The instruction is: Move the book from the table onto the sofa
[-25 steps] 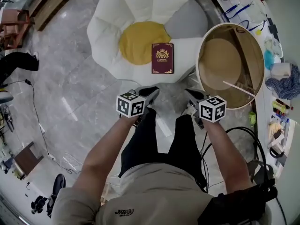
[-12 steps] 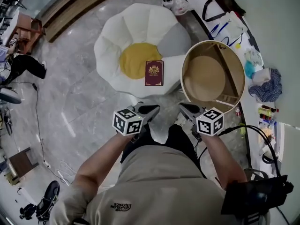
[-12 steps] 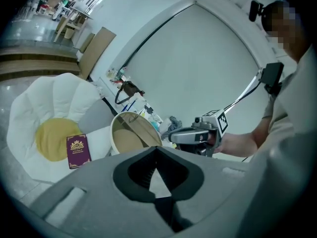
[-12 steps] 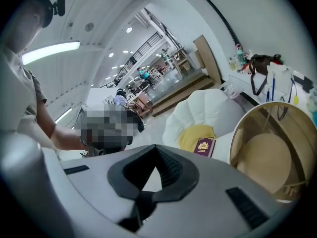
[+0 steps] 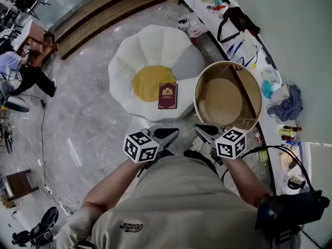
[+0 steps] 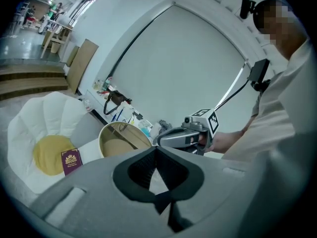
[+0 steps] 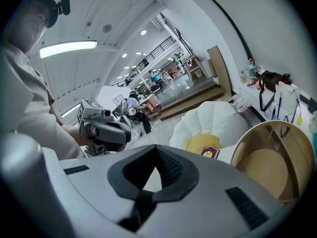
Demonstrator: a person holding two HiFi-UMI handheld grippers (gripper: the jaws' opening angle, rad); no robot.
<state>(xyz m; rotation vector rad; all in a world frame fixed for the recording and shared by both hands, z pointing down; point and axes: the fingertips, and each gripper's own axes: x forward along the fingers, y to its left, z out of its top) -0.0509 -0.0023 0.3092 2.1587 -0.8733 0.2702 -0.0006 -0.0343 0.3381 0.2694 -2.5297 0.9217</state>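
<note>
**Book's parked on the sofa, both grippers shut with nothing in them**

The book (image 5: 167, 96) is seen lying flat and closed, cover up, on the flower-shaped sofa (image 5: 155, 40). A deep maroon cover is shown, with a gold crest near the top. A bit of gold lettering sits under the crest, way too small to be read, and gold ornaments are set at the corners. It's placed right where the yellow centre cushion (image 5: 147, 82) meets the white petals, on the side nearest the round wooden table (image 5: 223, 100). The table is stood just beside the sofa.

The left gripper (image 5: 168, 134) and the right gripper (image 5: 203, 130) are held side by side close to the person's body, well apart from the book, and both are pointed toward the sofa and table. In each gripper view the dark pads are seen pressed together right to the tips, and nothing is caught between them.
</note>
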